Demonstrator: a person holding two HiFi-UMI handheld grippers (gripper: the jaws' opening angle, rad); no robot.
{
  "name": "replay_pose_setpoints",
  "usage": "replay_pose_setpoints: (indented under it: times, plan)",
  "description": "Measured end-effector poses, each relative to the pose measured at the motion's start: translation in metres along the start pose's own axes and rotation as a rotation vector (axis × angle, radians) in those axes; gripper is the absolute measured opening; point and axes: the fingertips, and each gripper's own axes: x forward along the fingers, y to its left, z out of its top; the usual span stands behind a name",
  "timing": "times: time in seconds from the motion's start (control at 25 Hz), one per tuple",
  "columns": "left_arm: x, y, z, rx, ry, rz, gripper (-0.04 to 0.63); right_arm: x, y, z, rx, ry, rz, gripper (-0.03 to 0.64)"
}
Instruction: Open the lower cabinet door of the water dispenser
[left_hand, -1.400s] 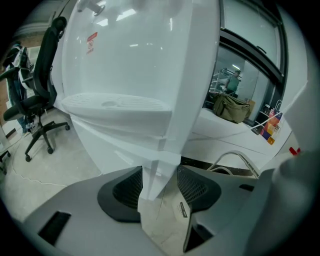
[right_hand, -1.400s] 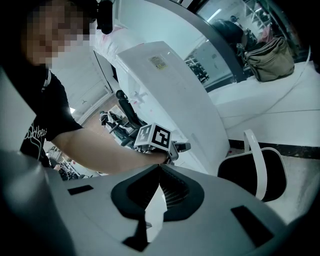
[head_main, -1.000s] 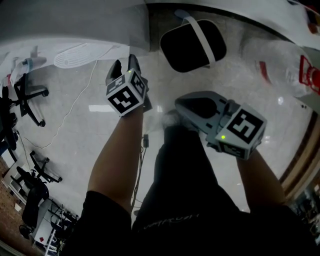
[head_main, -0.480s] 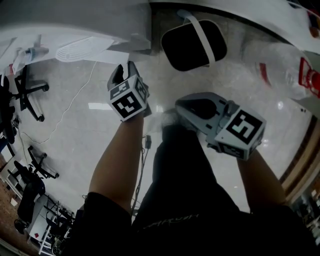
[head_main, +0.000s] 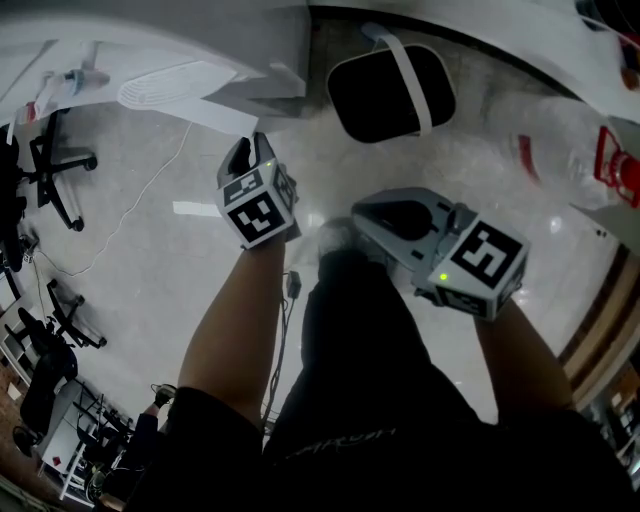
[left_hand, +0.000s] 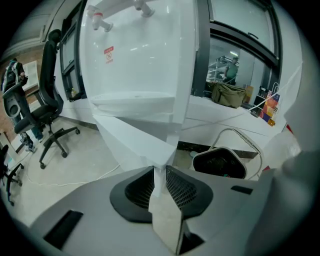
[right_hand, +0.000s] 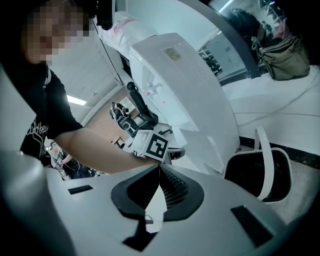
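Since a second ago the left gripper has moved in to the water dispenser. Its jaws have just been closing and now pinch the free edge of the lower cabinet door, which stands swung partly out. The right gripper hangs nearby with its jaws together and empty.

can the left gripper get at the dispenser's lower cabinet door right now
Likely yes: the edge of the lower cabinet door already sits between the jaws of the left gripper, which have just been closing on it; nothing intervenes.
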Motion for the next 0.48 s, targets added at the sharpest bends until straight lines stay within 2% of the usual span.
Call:
replay_pose_setpoints:
  times: [0.28, 0.48]
  plan:
    - [-0.009, 0.017, -0.017, 0.045, 0.018, -0.022, 0.071, 0.011, 0.01, -0.003, -0.021, 0.031, 0.021, 0.015]
    - [-0.017, 0.032, -0.03, 0.044, 0.019, -0.041, 0.067, 0.019, 0.017, -0.007, -0.027, 0.03, 0.027, 0.015]
